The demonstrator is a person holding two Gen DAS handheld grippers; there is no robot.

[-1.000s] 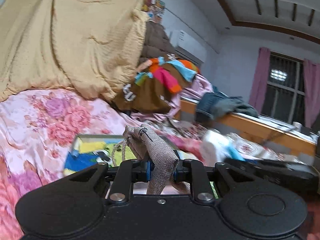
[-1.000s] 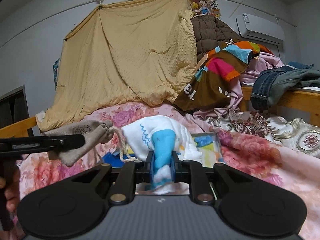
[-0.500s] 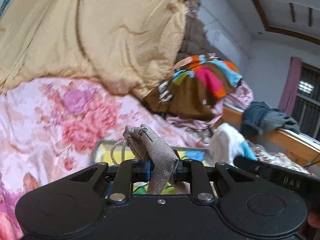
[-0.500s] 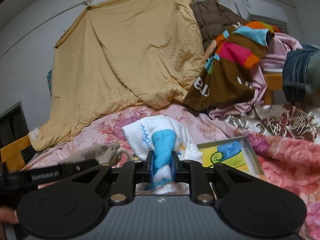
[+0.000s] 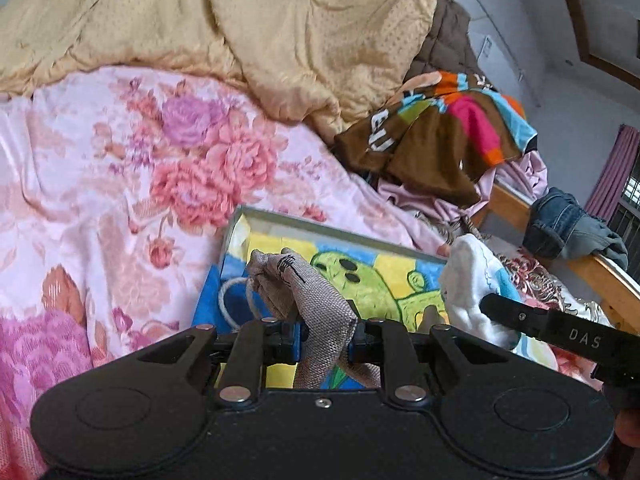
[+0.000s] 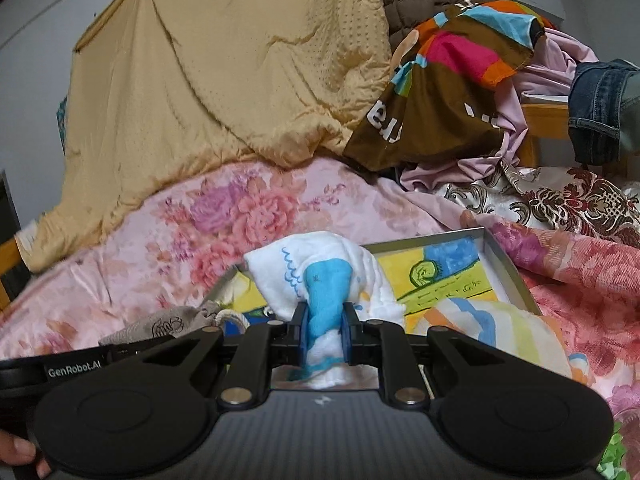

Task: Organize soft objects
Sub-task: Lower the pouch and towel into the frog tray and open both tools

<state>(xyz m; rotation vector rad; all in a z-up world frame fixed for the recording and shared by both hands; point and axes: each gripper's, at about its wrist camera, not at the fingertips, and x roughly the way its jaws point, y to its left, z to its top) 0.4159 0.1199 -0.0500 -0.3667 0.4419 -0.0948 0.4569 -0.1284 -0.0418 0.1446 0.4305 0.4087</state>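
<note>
Container: one shallow tray with grey upright walls lies on the floral bedspread. Its floor carries a bright cartoon print in yellow, blue and green. In the right wrist view a striped pastel cloth lies in the near right part of the tray, draping toward the near edge; the rest of the tray floor in view is bare print.

Left gripper: jaws clamped on a grey woven drawstring pouch, which stands up between the pads. Its white cord loop hangs over the tray's left portion. The pouch is over the tray; contact with the floor cannot be determined.

Right gripper: jaws clamped on a white and blue soft cloth bundle, held above the tray's near left area, just beside the pouch.

Edges and clearance: the tray's far wall and right wall are unobstructed. Beyond the far wall the bedspread is open up to a yellow blanket hanging behind. To the right, a brown multicoloured cloth, pink fabric and jeans pile against a wooden rail. The two grippers sit close together, leaving little room between them.
</note>
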